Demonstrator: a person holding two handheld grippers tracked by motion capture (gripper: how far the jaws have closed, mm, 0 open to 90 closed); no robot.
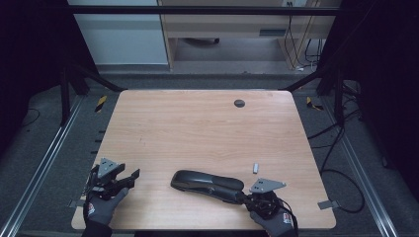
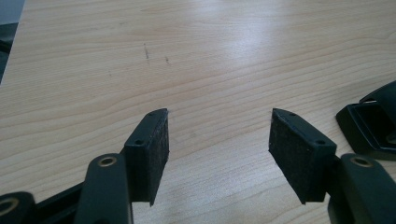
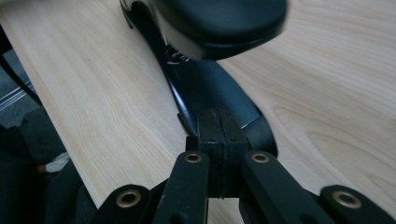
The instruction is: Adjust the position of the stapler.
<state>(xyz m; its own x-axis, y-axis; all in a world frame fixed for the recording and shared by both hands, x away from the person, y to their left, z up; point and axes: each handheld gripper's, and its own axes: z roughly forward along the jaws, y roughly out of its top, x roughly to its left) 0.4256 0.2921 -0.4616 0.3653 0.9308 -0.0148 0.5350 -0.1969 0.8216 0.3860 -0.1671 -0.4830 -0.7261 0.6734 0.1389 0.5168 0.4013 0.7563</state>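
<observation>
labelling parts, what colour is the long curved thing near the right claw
Glossy black long curved thing; clearest in the high view.

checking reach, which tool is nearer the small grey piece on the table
Right. The right tool sits just below the grey piece, by the black case. The left tool is far off at the table's left edge.

No writing, label or number can be read anywhere. The gloves carry a small red and white patch near the cuff, too small to make out. A round embossed mark on the black case is too blurred to read.
</observation>
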